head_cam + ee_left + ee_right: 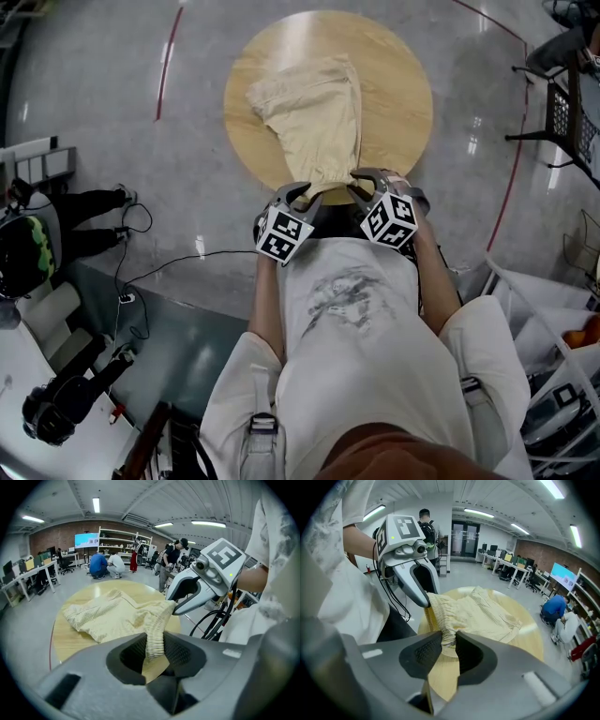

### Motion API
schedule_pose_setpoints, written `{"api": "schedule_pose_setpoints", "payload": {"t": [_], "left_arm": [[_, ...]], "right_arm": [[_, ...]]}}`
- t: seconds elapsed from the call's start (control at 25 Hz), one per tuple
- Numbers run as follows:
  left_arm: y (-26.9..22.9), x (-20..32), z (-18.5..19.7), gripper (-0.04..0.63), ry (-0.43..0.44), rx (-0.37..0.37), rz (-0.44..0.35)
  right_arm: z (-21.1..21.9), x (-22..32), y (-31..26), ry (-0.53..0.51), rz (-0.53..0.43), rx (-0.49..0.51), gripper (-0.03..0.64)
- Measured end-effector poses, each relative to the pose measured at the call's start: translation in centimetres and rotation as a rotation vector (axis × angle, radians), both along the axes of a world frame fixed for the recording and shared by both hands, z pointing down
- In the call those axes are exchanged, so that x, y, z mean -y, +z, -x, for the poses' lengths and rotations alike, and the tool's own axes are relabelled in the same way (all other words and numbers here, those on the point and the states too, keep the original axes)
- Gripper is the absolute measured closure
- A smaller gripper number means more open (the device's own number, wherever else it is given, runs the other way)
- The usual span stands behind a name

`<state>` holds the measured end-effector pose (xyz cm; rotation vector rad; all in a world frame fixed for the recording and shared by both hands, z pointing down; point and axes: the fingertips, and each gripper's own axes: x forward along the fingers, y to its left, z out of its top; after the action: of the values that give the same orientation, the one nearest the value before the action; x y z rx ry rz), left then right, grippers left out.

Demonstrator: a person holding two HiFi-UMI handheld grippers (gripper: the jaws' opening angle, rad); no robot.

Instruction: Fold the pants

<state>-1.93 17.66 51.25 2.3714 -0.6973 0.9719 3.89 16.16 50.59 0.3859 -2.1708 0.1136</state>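
Two hand-held grippers are shown from above in the head view, side by side at the centre of the frame. Just above them, a round wooden table point(403, 103) fills the upper middle. Cream pants point(314, 117) are spread on it, running from its upper left down to its lower edge. The left gripper point(302, 193) and the right gripper point(364, 178) are each closed on the waistband point(333, 178) at that lower edge, with bunched fabric between them. A marker cube point(284, 234) is carried on each gripper. A white printed shirt point(356, 319) is seen below, and grey polished floor point(112, 56) surrounds the table.

In the left gripper view, the grey jaws are shown at the bottom centre, narrowed onto a ribbed strip of the elastic waistband, which is pinched between the dark pads. The rest of the pants is heaped on the table at middle left. The right gripper is seen at the upper right, its tip on the same waistband. People point(107, 564) and a shelving unit point(123, 541) are seen far behind, at the upper centre.

In the right gripper view, the jaws at the bottom centre are likewise clamped on the gathered waistband. The left gripper is seen at the upper left, its tip on the fabric just beside. The pants are draped away to the right across the table.
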Motion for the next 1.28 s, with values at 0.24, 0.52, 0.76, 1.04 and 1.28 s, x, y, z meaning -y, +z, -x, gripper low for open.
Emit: {"api": "schedule_pose_setpoints", "payload": {"t": [0.24, 0.52, 0.76, 1.04, 1.28], "left_arm": [[-0.6, 0.6, 0.2, 0.479, 0.0, -0.02, -0.008], [-0.9, 2.6, 0.9, 0.479, 0.026, -0.055, 0.012], [-0.7, 4.8, 1.3, 0.479, 0.022, -0.106, 0.04], [-0.6, 6.3, 1.8, 0.479, 0.031, -0.118, 0.058], [-0.2, 6.4, 1.2, 0.479, 0.031, -0.115, 0.074]], "right_arm": [[0.3, 0.6, -0.8, -0.008, -0.011, -0.005, 0.518], [0.8, 2.5, -0.7, 0.015, 0.004, -0.036, 0.518], [1.3, 4.6, -0.2, 0.032, 0.021, -0.065, 0.518], [1.9, 5.5, 0.0, 0.008, 0.058, -0.067, 0.517], [1.4, 4.4, 1.3, 0.007, 0.083, -0.068, 0.506]]}}
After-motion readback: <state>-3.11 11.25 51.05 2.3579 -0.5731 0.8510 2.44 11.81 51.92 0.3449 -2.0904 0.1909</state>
